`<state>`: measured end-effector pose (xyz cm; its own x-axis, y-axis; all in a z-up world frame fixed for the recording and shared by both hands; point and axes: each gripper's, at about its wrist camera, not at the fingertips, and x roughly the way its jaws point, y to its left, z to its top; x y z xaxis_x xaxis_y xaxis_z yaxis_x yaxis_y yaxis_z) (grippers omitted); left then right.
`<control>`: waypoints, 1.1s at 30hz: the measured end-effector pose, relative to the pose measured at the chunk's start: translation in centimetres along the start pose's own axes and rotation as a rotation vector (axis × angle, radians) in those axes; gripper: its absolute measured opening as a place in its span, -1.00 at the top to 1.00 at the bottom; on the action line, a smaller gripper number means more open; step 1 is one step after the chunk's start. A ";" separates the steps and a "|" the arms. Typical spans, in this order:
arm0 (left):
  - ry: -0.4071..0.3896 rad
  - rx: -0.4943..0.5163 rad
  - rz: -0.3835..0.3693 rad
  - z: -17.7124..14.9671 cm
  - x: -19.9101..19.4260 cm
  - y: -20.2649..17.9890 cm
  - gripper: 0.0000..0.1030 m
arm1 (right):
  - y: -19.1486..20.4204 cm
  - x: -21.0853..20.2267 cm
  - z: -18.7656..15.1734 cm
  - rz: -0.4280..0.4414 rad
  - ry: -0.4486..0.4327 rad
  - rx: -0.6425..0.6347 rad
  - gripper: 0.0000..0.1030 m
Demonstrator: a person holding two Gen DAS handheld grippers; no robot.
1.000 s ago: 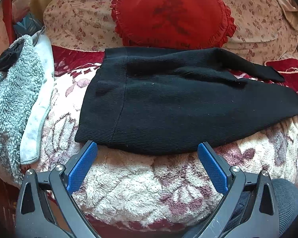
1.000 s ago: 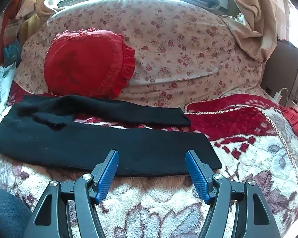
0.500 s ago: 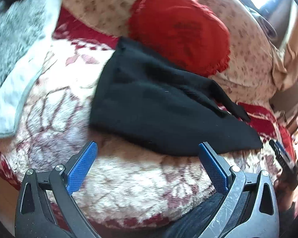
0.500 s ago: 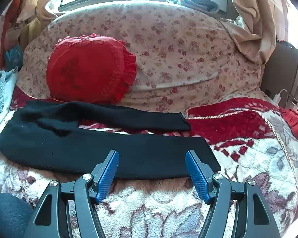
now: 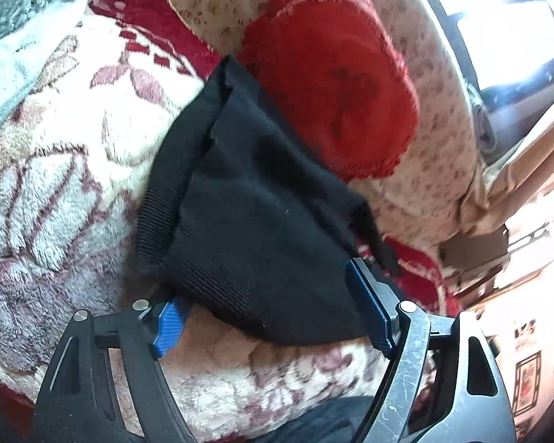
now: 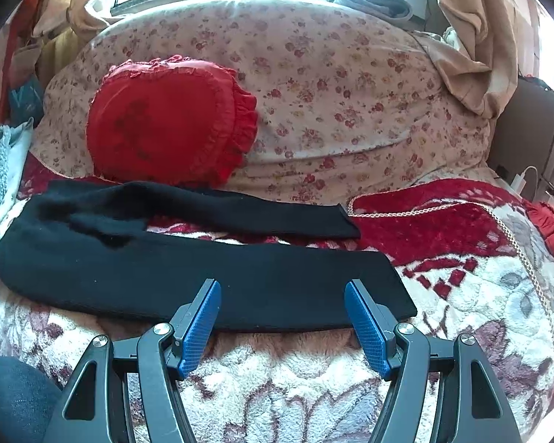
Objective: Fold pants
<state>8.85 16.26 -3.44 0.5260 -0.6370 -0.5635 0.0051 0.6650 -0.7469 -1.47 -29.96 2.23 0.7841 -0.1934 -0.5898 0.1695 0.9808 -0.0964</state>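
1. Left hand-held gripper (image 5: 273,317), black frame with blue pads: nearest item in the left wrist view. Jaws closing, with the near waist corner of the pants between them; one pad is tucked under the ribbed hem, the other sits at the cloth's right side. No firm pinch can be confirmed yet.
2. Right hand-held gripper (image 6: 282,323), same make: jaws spread, nothing held, fingertips poised at the near edge of the near trouser leg.
3. Black ribbed knit pants (image 6: 188,273): spread lengthwise across the bed, waist to the left, cuffs to the right. The two legs lie apart in a narrow V, the far leg well short of covering the near one. No fold shows.
4. Cream plush blanket with dark red floral pattern (image 6: 480,295): covers the bed beneath the pants.
5. Red heart-shaped ruffled cushion (image 6: 166,125): just beyond the waist end, propped on a floral quilt (image 6: 351,92).
6. Status, as judged: task at its start. Remaining: secure waist and cuff, lay one leg over the other, then fold along the length.
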 end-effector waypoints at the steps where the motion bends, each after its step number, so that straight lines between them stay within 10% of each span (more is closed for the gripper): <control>1: -0.010 0.000 0.009 0.0 -0.2 0.2 -0.48 | 0.0 0.0 0.0 -0.002 0.000 0.000 -0.32; 8: -0.002 0.010 0.220 -0.5 0.7 0.7 0.57 | -6.0 1.1 -0.5 0.092 0.047 0.327 -0.32; 17: -0.049 0.168 0.316 -1.0 0.8 -1.5 0.64 | -18.3 5.5 -6.5 0.387 0.083 1.120 -0.06; 26: -0.076 0.140 0.355 -1.6 1.0 -1.6 0.81 | -18.8 8.1 -6.5 0.371 0.154 1.171 0.03; 30: -0.081 0.124 0.347 -1.3 0.3 -2.0 0.91 | -18.9 10.1 -6.3 0.385 0.180 1.145 0.92; 33: -0.088 0.104 0.318 -1.0 -1.0 -2.0 0.92 | -18.8 9.7 -6.7 0.394 0.179 1.138 0.92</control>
<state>7.45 15.17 -1.68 0.5868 -0.3586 -0.7260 -0.0867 0.8636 -0.4967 -1.09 -50.08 -7.04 0.8219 0.2071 -0.5306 0.4353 0.3725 0.8197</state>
